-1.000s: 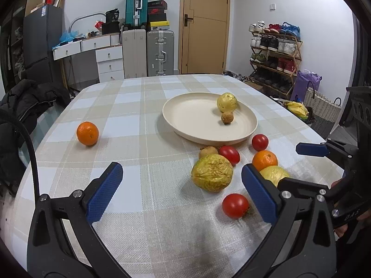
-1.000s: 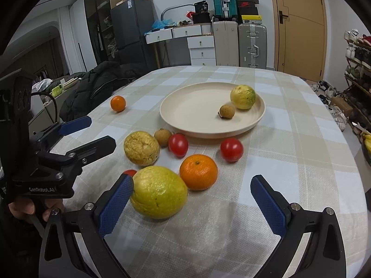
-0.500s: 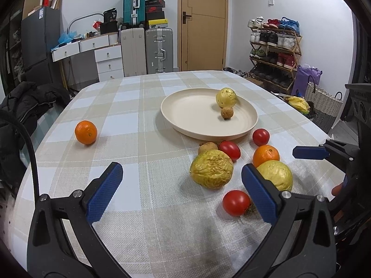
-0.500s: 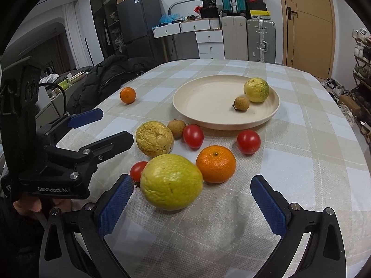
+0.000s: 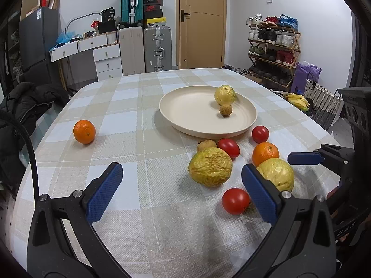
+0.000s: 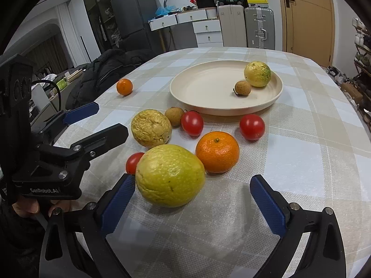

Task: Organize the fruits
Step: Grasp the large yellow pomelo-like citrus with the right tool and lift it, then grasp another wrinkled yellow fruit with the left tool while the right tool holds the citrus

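Observation:
A cream plate [image 5: 185, 108] [image 6: 204, 85] holds a yellow fruit [image 6: 257, 73] and a small brown longan [image 6: 242, 88]. In front of it lie a wrinkled yellow fruit [image 5: 210, 166] [image 6: 151, 128], a second longan [image 6: 174, 116], three red tomatoes [image 6: 192, 122] and an orange [image 6: 217, 151]. A large yellow-green fruit [image 6: 170, 175] [image 5: 276, 173] sits just inside my open right gripper [image 6: 193, 203], close to its left finger. My left gripper [image 5: 183, 192] is open over bare cloth, with the wrinkled fruit ahead. Another orange [image 5: 84, 131] lies apart at the left.
The checked tablecloth [image 5: 139, 106] covers a rounded table. A dark jacket [image 6: 109, 69] hangs beside its left edge. Suitcases [image 5: 157, 48], drawers, a shoe rack [image 5: 273, 46] and a door stand beyond the far edge.
My right gripper has moved forward, so the large yellow-green fruit now sits between its fingers. The left gripper has barely shifted. No fruit has moved.

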The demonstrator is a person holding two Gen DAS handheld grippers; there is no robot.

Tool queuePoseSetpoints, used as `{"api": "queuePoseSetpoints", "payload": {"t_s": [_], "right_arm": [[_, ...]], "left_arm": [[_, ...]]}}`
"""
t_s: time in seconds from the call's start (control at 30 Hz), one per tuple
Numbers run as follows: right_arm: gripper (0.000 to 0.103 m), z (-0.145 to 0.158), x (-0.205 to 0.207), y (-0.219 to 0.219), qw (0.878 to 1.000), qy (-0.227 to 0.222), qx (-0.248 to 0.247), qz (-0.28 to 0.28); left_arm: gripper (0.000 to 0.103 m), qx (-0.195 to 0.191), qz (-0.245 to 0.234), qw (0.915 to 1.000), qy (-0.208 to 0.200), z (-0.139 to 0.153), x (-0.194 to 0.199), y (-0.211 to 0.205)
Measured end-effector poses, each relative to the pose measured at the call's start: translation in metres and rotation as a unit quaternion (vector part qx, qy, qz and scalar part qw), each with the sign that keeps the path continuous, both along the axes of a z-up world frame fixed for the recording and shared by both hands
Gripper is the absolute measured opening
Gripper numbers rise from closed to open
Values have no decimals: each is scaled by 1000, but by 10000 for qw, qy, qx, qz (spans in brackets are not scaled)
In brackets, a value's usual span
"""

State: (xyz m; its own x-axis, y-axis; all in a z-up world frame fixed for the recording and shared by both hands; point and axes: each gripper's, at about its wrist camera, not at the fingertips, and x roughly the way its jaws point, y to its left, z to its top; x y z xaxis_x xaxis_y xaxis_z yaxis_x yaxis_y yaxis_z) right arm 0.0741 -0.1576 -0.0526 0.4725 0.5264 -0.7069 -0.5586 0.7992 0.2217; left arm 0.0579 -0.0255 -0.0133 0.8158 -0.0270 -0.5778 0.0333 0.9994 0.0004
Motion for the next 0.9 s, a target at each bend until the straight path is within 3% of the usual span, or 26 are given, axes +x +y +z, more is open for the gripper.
{"api": "queuePoseSetpoints", "payload": {"t_s": [0.27, 0.4, 0.47, 0.63, 0.9], "right_arm": [[74, -3, -1, 3, 9996, 153, 155, 198], [69, -3, -3, 5, 9993, 175, 198, 275], [59, -2, -3, 6, 9986, 240, 282, 372], [59, -1, -7, 8, 9986, 199, 259, 425], [59, 16, -16, -1, 9985, -316, 378, 226]], "left_arm": [[102, -2, -3, 10000, 7, 0, 0, 0], [102, -5, -9, 10000, 20, -1, 1, -1], [102, -4, -7, 10000, 24, -1, 1, -1], [102, 0, -10, 10000, 15, -1, 1, -1], [102, -25, -24, 10000, 75, -7, 1, -2]]}}
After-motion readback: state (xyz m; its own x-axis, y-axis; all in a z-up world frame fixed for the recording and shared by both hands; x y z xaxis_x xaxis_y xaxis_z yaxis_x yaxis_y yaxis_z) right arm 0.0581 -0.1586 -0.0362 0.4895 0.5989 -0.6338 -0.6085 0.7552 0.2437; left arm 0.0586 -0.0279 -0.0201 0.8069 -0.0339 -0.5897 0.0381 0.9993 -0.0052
